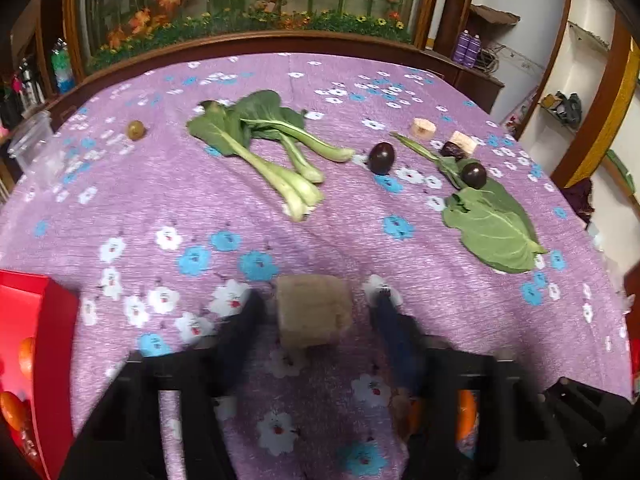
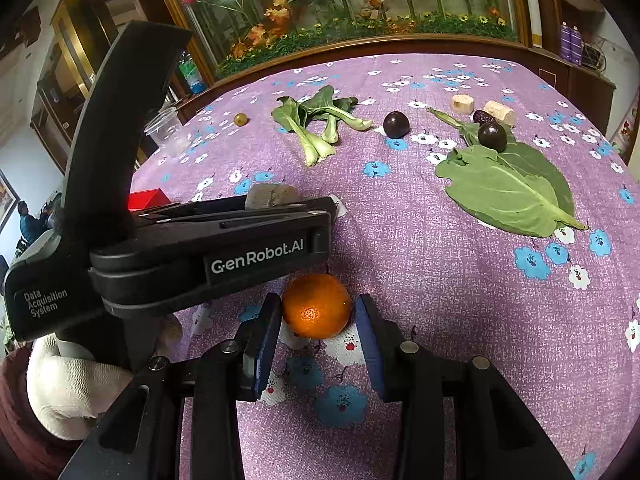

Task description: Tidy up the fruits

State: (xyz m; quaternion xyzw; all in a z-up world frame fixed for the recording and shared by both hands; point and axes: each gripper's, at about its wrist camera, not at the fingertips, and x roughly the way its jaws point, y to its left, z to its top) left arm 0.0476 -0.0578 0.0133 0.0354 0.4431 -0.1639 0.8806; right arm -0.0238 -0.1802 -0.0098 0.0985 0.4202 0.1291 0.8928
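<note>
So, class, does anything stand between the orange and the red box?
Yes. The left gripper reaches across the cloth to the orange's left, and its body sits between the orange and the red box.
</note>
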